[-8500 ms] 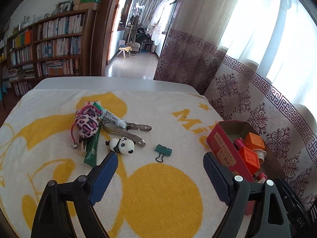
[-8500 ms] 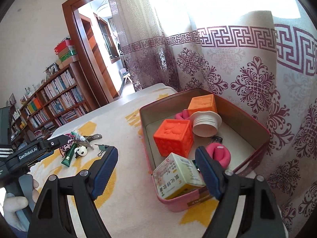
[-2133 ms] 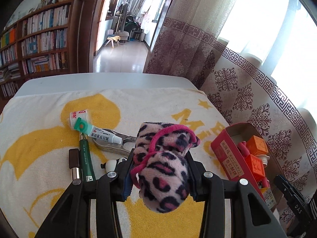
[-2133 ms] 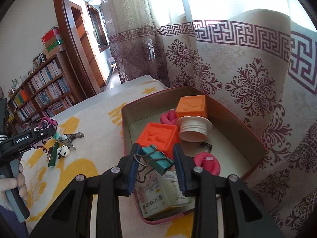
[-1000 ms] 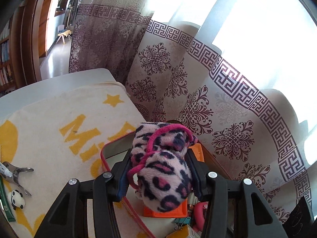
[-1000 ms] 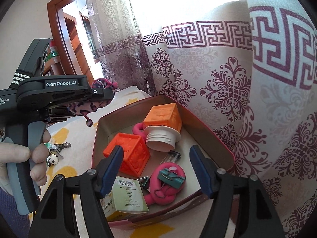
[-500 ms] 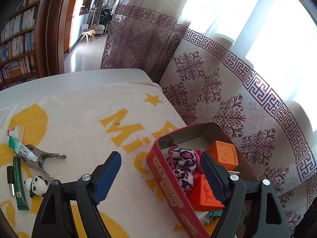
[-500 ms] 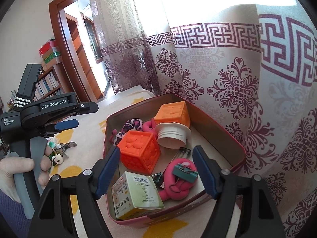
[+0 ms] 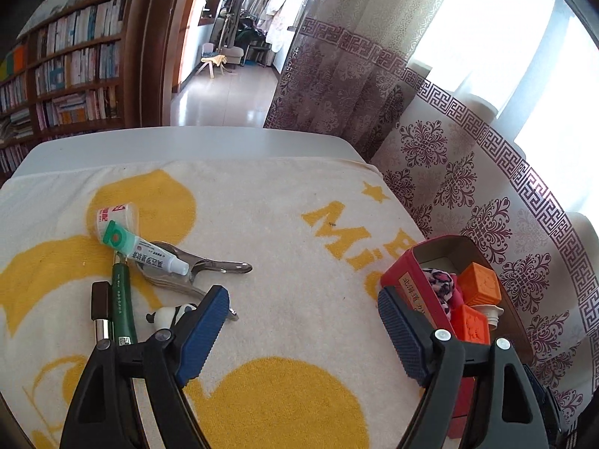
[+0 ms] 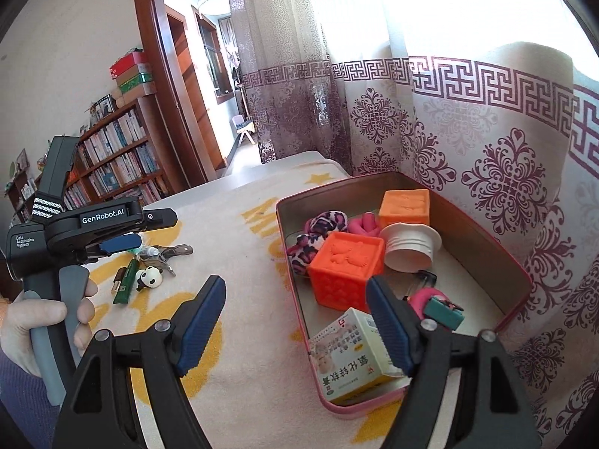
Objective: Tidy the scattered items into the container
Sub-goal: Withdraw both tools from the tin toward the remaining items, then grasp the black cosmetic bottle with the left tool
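Observation:
The red tin (image 10: 486, 232) stands on the right of the towel and holds the leopard plush (image 10: 318, 232), two orange cubes, a white cap, a boxed medicine (image 10: 348, 351) and a teal binder clip (image 10: 443, 312). My right gripper (image 10: 295, 284) hovers open and empty over the tin's near left corner. My left gripper (image 9: 301, 299) is open and empty above the towel, with the tin (image 9: 411, 273) by its right finger. Left of it lie a panda figure (image 9: 168, 314), a green tube (image 9: 121, 299), a small white tube (image 9: 149, 252), a metal clip (image 9: 209, 265) and a dark stick (image 9: 100, 307).
The table carries a white and yellow towel (image 9: 280, 224). Patterned curtains (image 10: 486, 131) hang right behind the tin. A bookshelf (image 9: 67, 75) and an open doorway lie beyond the table's far edge. A hand (image 10: 45, 318) grips the left gripper's handle.
The left gripper let go of the leopard plush into the tin, opened wide and swung back left over the towel. The right gripper, open and empty throughout, drew back a little.

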### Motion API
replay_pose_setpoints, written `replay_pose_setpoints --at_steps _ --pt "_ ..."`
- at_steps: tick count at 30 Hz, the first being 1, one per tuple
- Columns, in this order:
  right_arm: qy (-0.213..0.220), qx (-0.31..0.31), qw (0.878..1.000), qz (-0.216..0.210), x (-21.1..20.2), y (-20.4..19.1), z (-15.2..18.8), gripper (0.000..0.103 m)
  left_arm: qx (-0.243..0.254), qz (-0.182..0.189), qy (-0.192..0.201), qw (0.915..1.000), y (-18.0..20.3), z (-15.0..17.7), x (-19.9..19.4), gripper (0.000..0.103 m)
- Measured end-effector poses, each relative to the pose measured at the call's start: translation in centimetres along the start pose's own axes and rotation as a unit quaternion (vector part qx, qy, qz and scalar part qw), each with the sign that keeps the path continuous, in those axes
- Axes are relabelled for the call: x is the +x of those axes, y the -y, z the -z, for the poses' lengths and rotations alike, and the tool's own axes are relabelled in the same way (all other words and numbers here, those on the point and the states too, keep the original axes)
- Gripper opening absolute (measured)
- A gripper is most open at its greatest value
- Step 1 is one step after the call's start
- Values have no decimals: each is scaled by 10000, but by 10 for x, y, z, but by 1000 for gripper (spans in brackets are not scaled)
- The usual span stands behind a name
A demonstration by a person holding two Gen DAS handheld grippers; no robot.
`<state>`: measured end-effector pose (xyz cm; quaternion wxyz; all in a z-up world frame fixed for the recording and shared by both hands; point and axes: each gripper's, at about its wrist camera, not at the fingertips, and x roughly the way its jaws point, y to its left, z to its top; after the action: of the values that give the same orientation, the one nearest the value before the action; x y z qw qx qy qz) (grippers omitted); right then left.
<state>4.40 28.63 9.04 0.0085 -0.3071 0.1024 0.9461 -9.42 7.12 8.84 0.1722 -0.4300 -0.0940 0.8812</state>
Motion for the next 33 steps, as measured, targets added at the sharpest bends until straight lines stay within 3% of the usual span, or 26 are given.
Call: replay_pose_setpoints --at_steps 9,13,18,21,27,33 --pt "-299 -196 9988 -338 21 -36 4 81 -509 -894 14 9947 -96 10 -15 84" --pt "-437 -248 9976 -468 29 -50 7 81 -795 -997 -159 9917 -125 14 -8 84" --pt "-490 -284 9970 -527 34 -56 9 81 -1045 -807 -325 9907 -148 20 0 84" --pt "-517 -278 9968 -538 36 -58 11 81 -1144 -1004 -349 9877 -159 24 4 83" --pt "-602 -225 9964 -548 39 -55 16 81 -1049 -1337 -284 9851 -169 29 0 83" --pt "-606 -188 9965 -550 38 -54 17 81 -425 -1692 -247 9844 -154 31 0 83"
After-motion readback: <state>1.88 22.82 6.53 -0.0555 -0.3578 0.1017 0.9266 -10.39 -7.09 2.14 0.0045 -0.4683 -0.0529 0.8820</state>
